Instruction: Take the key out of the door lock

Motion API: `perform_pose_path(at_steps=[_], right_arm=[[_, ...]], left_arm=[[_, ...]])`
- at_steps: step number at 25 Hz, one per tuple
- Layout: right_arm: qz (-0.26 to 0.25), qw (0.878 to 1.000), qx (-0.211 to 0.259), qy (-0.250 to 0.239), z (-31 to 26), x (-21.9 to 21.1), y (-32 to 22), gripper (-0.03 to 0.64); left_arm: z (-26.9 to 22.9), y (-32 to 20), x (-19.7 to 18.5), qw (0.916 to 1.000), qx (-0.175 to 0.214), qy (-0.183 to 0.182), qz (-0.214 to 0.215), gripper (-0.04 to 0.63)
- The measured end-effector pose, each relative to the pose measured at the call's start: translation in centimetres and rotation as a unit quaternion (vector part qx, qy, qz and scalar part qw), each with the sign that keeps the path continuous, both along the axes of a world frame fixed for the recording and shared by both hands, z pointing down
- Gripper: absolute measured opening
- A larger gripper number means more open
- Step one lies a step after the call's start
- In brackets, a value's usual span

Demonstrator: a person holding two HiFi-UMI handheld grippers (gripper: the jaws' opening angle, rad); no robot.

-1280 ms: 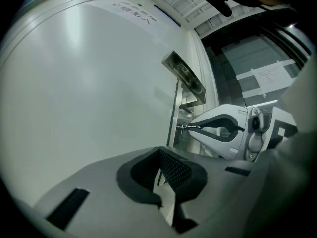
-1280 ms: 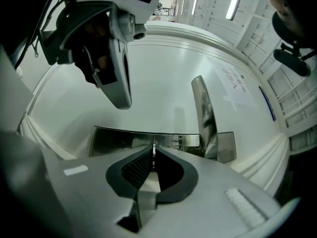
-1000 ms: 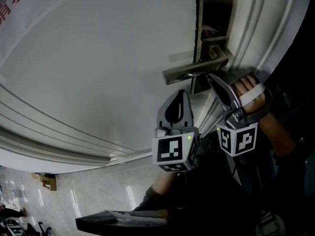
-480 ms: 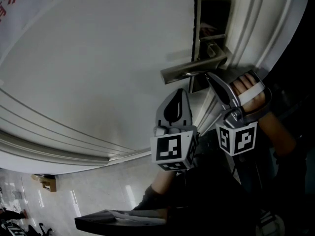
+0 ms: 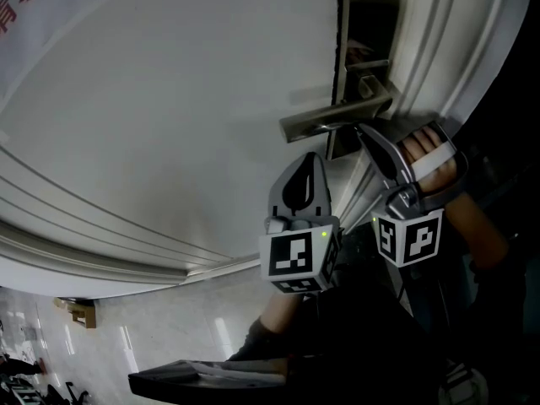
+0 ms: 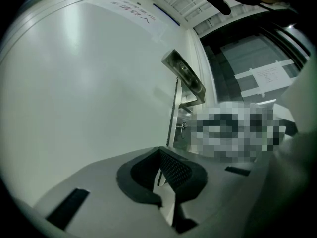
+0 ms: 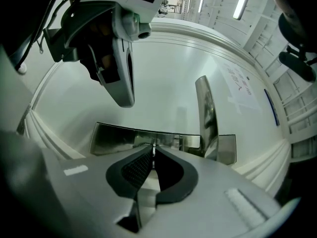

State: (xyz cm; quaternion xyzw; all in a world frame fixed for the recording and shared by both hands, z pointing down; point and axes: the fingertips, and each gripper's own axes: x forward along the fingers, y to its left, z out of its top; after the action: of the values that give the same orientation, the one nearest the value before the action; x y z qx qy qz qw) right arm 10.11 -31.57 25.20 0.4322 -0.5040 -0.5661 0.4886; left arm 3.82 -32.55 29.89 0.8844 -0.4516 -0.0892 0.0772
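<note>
Right tool (image 7: pixel 152 153) pinches key (image 7: pixel 153 146), blade pointing into lock (image 7: pixel 111 139).

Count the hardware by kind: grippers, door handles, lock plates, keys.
Grippers: 2, left gripper and right gripper
Door handle: 1
Lock plate: 1
Key: 1, pinched by the right gripper
Total: 5

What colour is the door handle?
The door handle is silver brushed metal; head view shows it best.

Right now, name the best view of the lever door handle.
Head view: the lever door handle shows full length, out from its lock plate. The right gripper view has it close but foreshortened; the left gripper view, small and oblique.
</note>
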Motion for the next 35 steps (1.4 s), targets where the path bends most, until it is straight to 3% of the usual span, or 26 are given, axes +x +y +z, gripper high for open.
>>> perform_pose_path(at_steps=[35], right_arm=[[0.012, 1.000, -0.004, 0.013, 0.05, 0.06, -0.06, 0.012]], left_arm=[[-0.30, 0.15, -0.39, 0.9999, -0.007, 0.014, 0.006, 0.000]])
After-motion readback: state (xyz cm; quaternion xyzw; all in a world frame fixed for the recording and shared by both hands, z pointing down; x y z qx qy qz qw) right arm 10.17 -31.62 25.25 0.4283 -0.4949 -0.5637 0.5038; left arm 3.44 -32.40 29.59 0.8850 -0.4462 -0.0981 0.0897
